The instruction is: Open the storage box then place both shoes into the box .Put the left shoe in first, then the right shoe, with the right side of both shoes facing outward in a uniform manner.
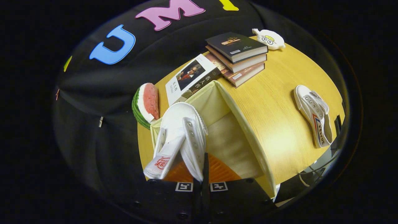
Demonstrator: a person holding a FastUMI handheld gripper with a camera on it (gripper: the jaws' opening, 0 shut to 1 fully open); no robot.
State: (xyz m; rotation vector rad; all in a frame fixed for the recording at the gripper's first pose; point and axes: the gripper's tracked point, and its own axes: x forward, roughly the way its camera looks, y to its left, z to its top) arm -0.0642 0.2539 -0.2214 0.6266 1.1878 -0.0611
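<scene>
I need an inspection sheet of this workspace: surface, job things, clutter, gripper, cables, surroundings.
Surface: round wooden table.
Job's things: storage box open, cream fabric; white shoe held over its opening; second shoe lying on the table, apart from the box.
Clutter: stack of books, single book beside it, watermelon slice, white plush toy.
Gripper: fingers closed on the shoe's side edge.
Cables: dark cable past the table edge.
Surroundings: black cloth wall.

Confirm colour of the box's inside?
Pale cream lining on the box, in the gripper view; gripper shut on shoe.
</scene>
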